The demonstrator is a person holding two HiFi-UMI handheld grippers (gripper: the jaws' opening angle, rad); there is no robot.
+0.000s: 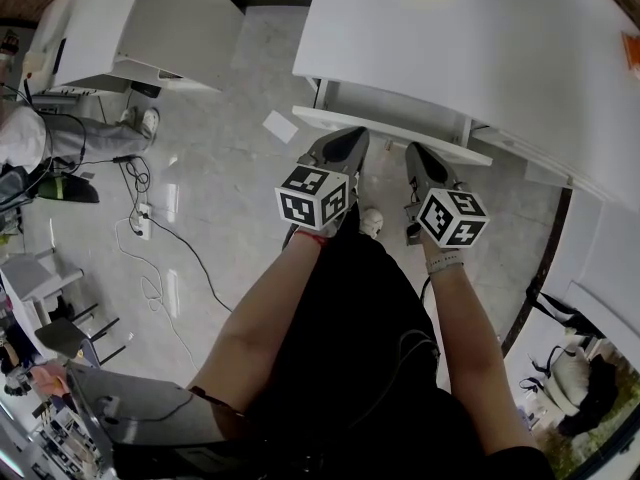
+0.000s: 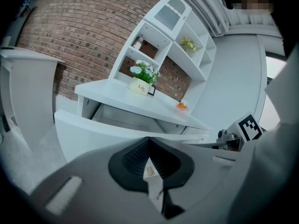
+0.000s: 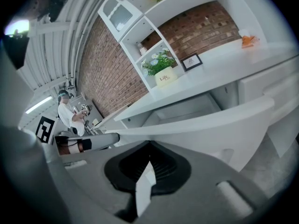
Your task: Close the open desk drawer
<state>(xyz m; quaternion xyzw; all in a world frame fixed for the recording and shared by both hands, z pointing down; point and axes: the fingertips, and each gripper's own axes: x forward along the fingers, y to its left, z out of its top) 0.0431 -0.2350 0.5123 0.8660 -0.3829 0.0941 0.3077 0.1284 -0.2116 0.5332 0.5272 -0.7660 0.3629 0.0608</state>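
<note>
The white desk (image 1: 480,48) has its drawer (image 1: 395,128) pulled out toward me, its long front panel facing the grippers. My left gripper (image 1: 350,138) is shut, with its tips at the left part of that panel. My right gripper (image 1: 418,152) is shut too, with its tips at the panel further right. In the left gripper view the drawer front (image 2: 93,134) fills the space just beyond the shut left gripper (image 2: 149,141). In the right gripper view the drawer front (image 3: 210,122) runs across just past the shut right gripper (image 3: 149,146). Whether the tips touch the panel I cannot tell. Nothing is held.
A flower pot (image 2: 140,85) and an orange item (image 2: 181,106) sit on the desktop, under white shelves (image 2: 168,36). A sheet of paper (image 1: 280,126), cables and a power strip (image 1: 140,226) lie on the floor at left. Another white desk (image 1: 150,28) stands at far left with a person (image 1: 30,138) beside it.
</note>
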